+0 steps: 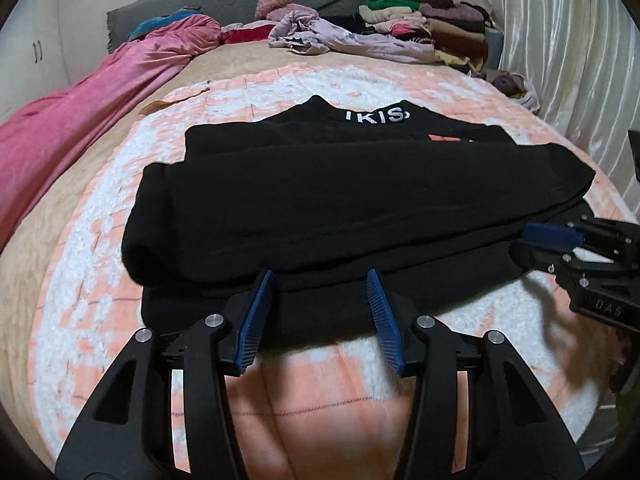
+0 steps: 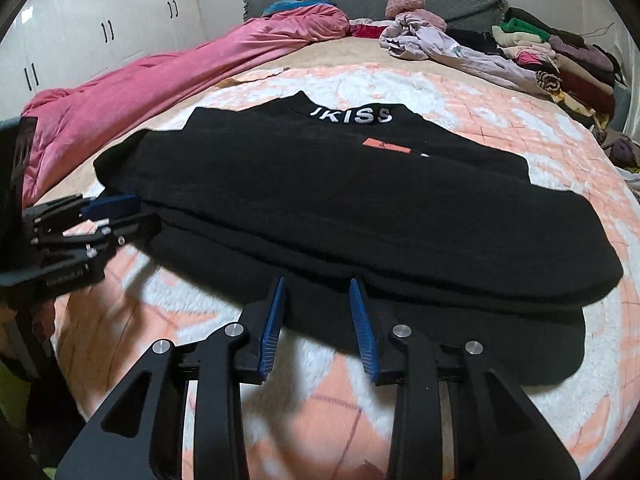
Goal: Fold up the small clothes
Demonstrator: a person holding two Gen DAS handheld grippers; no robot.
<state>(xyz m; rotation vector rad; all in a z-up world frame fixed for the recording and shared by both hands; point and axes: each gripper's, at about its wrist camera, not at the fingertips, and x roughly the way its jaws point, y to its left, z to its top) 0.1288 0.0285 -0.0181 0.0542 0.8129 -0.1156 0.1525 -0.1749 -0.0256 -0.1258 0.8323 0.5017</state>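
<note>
- Along the left side of the bed, a pink quilt (image 1: 76, 120) lies bunched in a long ridge, running back to the grey headboard (image 1: 224, 0); white wardrobe doors (image 2: 92, 28) stand beyond it in the right wrist view.
- Left gripper (image 1: 320, 276) — its blue-padded fingers (image 1: 256, 316) are spread apart and grip nothing, their tips just over the near hem of the garment.
- Centre of the peach-and-white bedspread (image 1: 80, 280): the black sweater (image 1: 320, 200) lies flat with its lower part doubled up over the body, so several layered edges show along the near side. Its collar points away, with white lettering (image 2: 350, 116) on it, and a small orange patch (image 2: 386, 146) sits below the collar.
- Right gripper (image 2: 318, 284) — fingers parted with nothing between them, narrower than the left pair, tips hovering at the sweater's near edge. In the left wrist view it sits at the sweater's right corner.
- Far right, by the headboard: a lilac garment (image 1: 320, 36) lies crumpled, then a stack of folded clothes (image 1: 432, 28) beside the pale curtain (image 1: 560, 40).
</note>
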